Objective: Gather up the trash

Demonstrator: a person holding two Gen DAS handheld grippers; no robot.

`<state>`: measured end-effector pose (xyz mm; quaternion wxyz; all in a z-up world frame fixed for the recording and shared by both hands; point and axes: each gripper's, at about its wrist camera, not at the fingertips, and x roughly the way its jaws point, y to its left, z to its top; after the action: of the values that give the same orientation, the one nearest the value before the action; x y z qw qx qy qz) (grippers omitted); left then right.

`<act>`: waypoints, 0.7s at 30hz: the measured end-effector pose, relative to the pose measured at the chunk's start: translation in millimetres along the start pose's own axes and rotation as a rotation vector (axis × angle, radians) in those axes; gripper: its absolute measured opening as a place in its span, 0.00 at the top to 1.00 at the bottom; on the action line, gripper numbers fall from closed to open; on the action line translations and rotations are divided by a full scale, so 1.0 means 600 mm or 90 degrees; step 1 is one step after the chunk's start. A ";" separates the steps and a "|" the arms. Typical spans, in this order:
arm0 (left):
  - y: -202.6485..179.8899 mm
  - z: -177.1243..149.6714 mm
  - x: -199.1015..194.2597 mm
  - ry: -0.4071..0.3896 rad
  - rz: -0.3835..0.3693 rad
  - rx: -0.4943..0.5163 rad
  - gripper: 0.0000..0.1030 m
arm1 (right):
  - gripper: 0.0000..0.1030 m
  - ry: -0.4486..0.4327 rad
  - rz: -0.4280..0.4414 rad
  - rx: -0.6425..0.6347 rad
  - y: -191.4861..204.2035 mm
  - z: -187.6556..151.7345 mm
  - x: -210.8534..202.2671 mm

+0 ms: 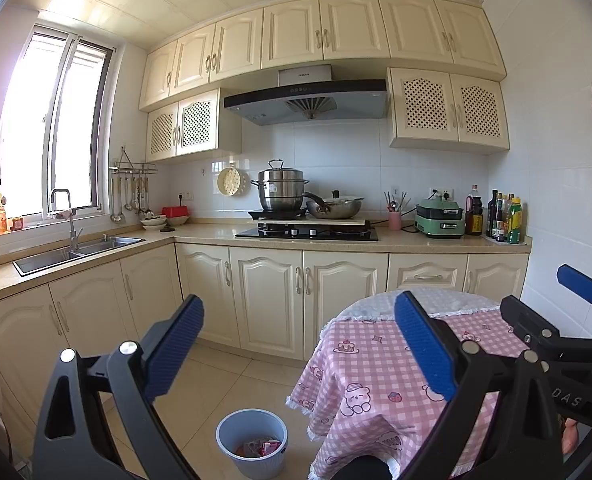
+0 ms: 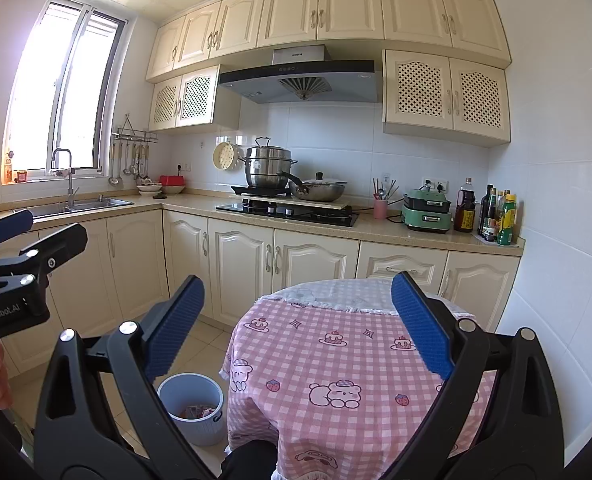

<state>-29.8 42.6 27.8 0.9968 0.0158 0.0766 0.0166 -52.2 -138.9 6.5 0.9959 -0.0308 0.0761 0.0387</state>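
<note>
the left gripper point(image 1: 299, 344) has its two blue fingers spread wide apart, and nothing is between them. the right gripper point(image 2: 298, 326) is spread wide too, and it holds nothing. both hang up in the air, side by side, above the near edge of the round table point(image 2: 336, 360) with the pink checked cloth.

the cloth looks bare. no scraps show on the part that can be seen. the trash point(image 1: 262, 449) is down in the little blue bin point(image 1: 232, 428), which sits on the floor just beside the table, on its left side. some red and pink wrappers lie at the bottom of it. so the job looks almost done, or all done.

what could go wrong? a small scrap may hide on the far side of the table or on the floor, where the grippers block the view, and it would get missed. the bin is light and close to the table edge, so a low swing of the left gripper could knock it over and spill the wrappers. the two grippers are near each other and could bump.
</note>
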 end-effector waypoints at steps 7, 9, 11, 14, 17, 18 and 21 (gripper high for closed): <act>0.002 -0.002 0.002 0.002 0.000 0.001 0.08 | 0.10 0.006 0.006 -0.003 -0.002 -0.003 0.009; 0.003 -0.003 0.002 0.002 0.000 0.000 0.08 | 0.10 0.007 0.008 -0.004 -0.004 -0.002 0.012; 0.005 -0.005 0.005 0.004 0.001 0.000 0.08 | 0.10 0.008 0.008 -0.004 -0.004 -0.001 0.014; 0.009 -0.007 0.008 0.006 0.001 0.000 0.08 | 0.10 0.008 0.008 -0.004 -0.003 -0.001 0.013; 0.009 -0.007 0.008 0.006 0.001 0.000 0.08 | 0.10 0.009 0.010 -0.006 -0.005 -0.001 0.017; 0.008 -0.007 0.008 0.007 0.002 0.000 0.08 | 0.10 0.010 0.011 -0.006 -0.005 -0.001 0.018; 0.010 -0.009 0.010 0.009 0.003 0.002 0.08 | 0.10 0.013 0.012 -0.007 -0.007 -0.003 0.023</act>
<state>-24.7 48.7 21.6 0.9962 0.0171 0.0833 0.0189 -38.3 -142.4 2.6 0.9944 -0.0359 0.0865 0.0484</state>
